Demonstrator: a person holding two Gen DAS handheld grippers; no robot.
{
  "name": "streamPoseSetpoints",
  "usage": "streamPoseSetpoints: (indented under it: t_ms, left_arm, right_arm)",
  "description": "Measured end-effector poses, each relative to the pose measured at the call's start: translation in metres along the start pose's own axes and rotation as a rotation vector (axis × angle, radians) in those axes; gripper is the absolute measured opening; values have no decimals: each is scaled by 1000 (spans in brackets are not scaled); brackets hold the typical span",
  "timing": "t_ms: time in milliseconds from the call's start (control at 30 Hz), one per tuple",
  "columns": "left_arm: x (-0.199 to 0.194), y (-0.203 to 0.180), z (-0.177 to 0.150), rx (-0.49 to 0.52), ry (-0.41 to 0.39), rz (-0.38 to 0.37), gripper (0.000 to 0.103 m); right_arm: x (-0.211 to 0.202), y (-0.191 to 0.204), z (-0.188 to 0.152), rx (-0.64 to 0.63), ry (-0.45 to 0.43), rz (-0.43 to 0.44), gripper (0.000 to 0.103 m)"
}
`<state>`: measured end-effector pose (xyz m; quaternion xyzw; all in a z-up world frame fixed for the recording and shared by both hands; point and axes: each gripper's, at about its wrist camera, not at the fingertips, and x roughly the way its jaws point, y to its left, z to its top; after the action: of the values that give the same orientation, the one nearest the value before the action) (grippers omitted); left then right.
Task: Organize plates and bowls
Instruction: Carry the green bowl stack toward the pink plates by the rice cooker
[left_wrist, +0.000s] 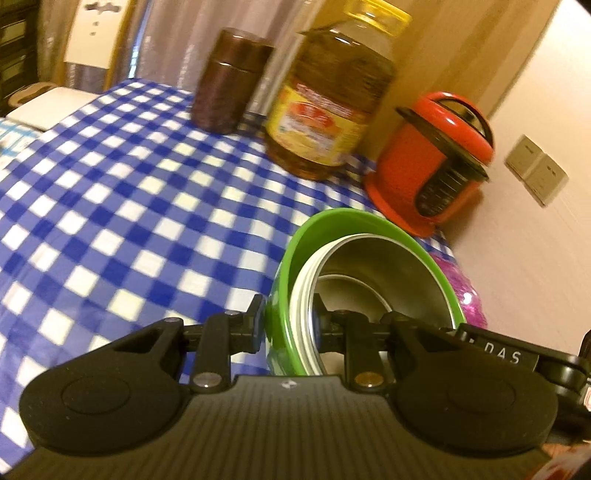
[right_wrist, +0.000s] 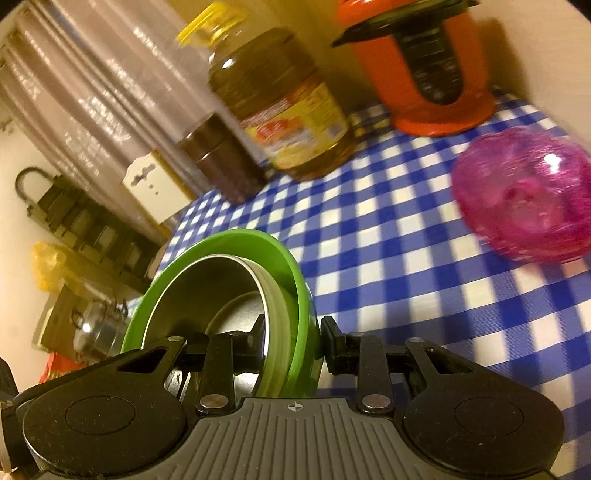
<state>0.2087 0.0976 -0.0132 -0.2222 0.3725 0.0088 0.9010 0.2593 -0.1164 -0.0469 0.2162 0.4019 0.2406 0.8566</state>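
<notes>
- Left wrist view: the left hand-held gripper (left_wrist: 288, 321) pinches the rim of the green plastic bowl with a steel inner bowl (left_wrist: 364, 266) at five o'clock, lifted above the blue-checked worktop (left_wrist: 110, 221); a pink translucent bowl (left_wrist: 467, 291) shows just behind it.
- Right wrist view: the right hand-held gripper (right_wrist: 293, 339) clamps the same bowl's opposite rim at seven o'clock; the pink bowl sits apart at three o'clock, apparently not yet sorted.

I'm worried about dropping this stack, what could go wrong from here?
1. Both grippers pinch only the rim of the green bowl; the steel bowl nested inside sits loose and could slide out if tilted.
2. The pink bowl and red cooker stand close by; a swing could knock them.
</notes>
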Motion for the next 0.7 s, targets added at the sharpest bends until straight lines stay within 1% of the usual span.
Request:
streamPoseSetpoints:
  t_ms: [200, 367, 700]
  left_arm:
    - [13, -42, 3, 60, 19, -42, 22]
    - [27, -70, 2, 88, 37, -80, 22]
    - [51, -110, -2, 129, 68, -136, 21]
  right_arm:
    - [-27, -29, 14, 50, -52, -29, 30]
    - [-46, -49, 24, 76, -85, -68, 30]
    - [-66, -83, 35, 122, -121, -128, 30]
